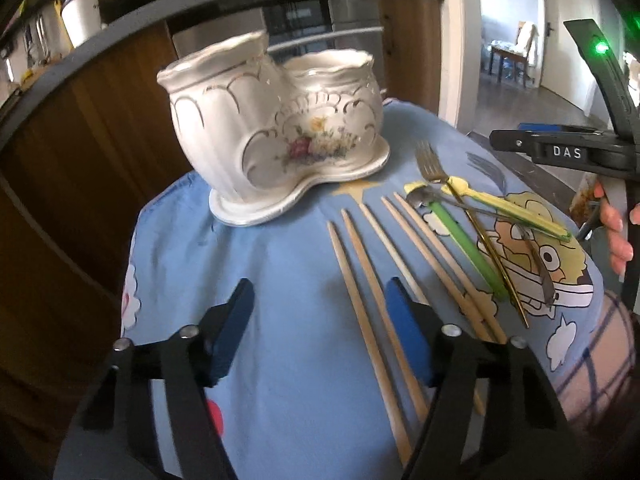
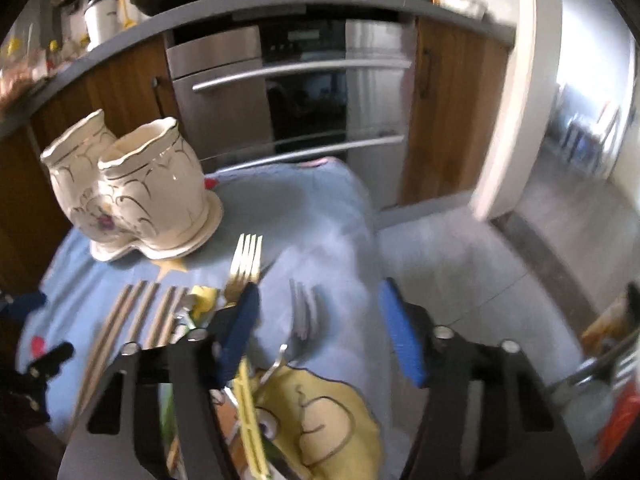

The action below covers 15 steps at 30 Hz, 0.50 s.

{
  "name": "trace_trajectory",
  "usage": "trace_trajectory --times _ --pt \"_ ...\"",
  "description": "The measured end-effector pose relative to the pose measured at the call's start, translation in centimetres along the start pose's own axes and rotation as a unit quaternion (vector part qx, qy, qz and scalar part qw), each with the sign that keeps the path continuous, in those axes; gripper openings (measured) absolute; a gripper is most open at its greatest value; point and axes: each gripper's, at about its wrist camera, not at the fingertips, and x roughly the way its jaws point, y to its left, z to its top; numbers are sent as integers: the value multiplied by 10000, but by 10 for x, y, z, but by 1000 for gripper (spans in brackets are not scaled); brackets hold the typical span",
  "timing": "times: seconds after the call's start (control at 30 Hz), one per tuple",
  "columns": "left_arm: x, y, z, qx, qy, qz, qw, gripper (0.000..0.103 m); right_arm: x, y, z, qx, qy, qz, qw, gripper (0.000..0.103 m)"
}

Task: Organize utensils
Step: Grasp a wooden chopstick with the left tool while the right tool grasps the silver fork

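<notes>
Both claws hang wide and empty, the left claw (image 1: 320, 336) over the chopsticks (image 1: 372, 300), the right claw (image 2: 320, 336) above the forks (image 2: 245, 264), everything spread flat on the cloth-covered surface (image 1: 260, 264), likely for sorting into the twin-cup holder (image 1: 276, 120).

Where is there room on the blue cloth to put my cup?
Bare blue cloth lies left of the wooden chopsticks, below the white holder, ahead of the open left gripper. It is crowded on the right, where the gold fork and green utensils overlap.
</notes>
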Motion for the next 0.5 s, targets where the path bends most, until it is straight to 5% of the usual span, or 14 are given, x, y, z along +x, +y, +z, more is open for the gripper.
trace_trajectory --times 0.1,0.33,0.5 --pt "5 3 -5 -245 368 -225 9988 51 8 2 1 -92 174 80 9998 40" --pt "14 1 2 -278 741 -659 9947 43 17 5 -5 -28 578 214 9981 36" --pt "22 -3 2 34 930 -573 9940 43 20 13 -4 -92 610 151 9980 33"
